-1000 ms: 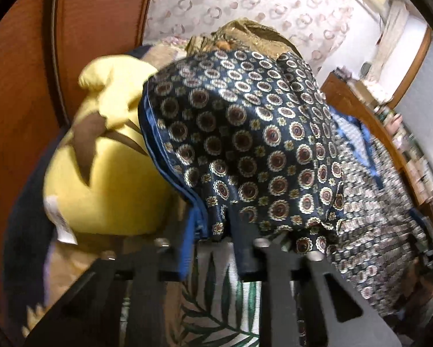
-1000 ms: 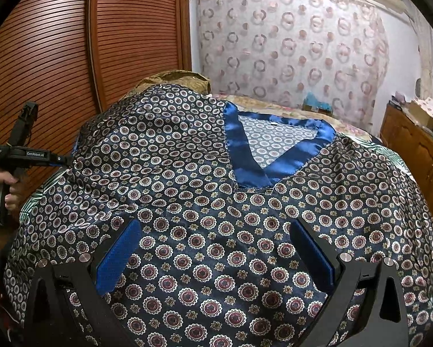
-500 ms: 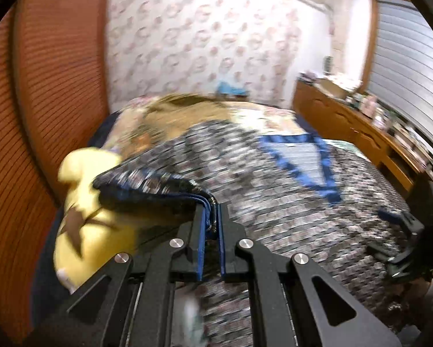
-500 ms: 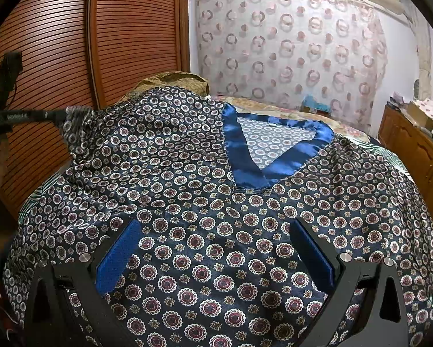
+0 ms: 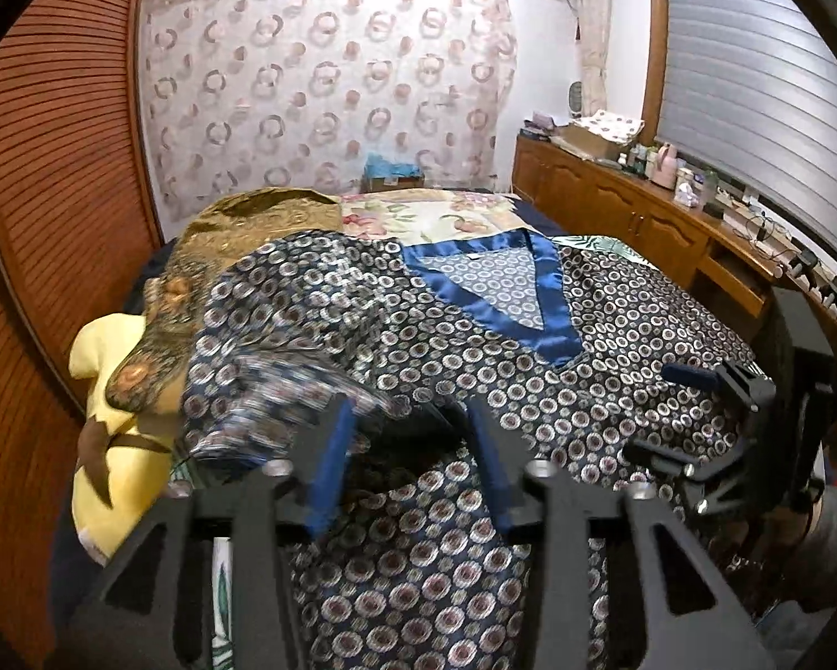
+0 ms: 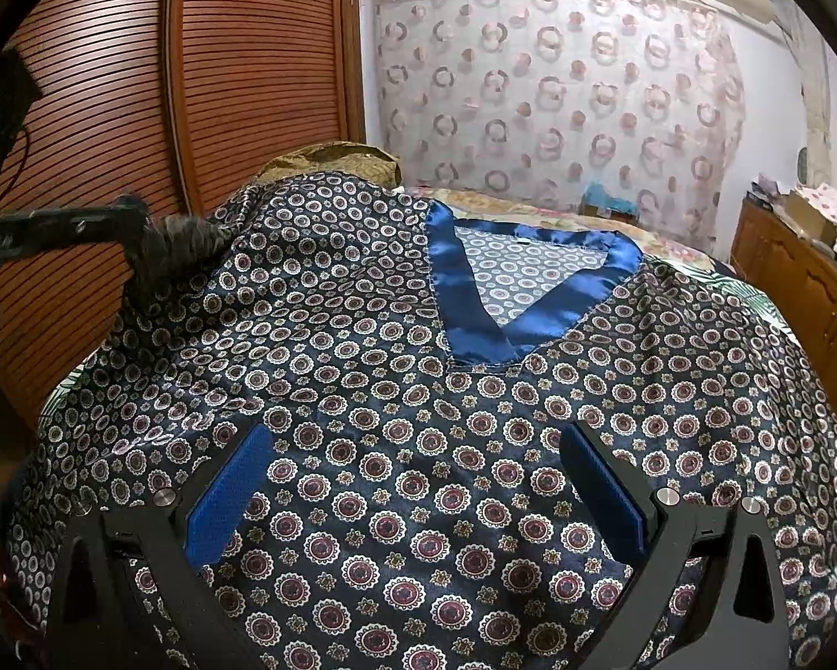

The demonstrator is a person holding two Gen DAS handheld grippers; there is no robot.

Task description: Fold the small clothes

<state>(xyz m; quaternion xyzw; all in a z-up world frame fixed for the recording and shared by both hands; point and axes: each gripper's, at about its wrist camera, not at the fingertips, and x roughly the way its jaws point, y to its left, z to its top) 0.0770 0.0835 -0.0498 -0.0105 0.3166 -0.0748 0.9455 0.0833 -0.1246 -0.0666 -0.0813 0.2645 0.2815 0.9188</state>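
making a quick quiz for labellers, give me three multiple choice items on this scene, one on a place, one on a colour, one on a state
1. In the left wrist view, where is the yellow plush toy relative to the navy medallion-print satin shirt?
A on top of it
B to its left
C to its right

2. What colour is the shirt's satin V-neck trim?
A red
B white
C blue

3. How do the fingers of the right gripper stand?
A wide apart
B shut on the trim
C shut on a sleeve

Answers: 1 B, the toy lies past the shirt's left edge; 2 C, the band shines blue; 3 A, the two pads stand apart with nothing pinched.
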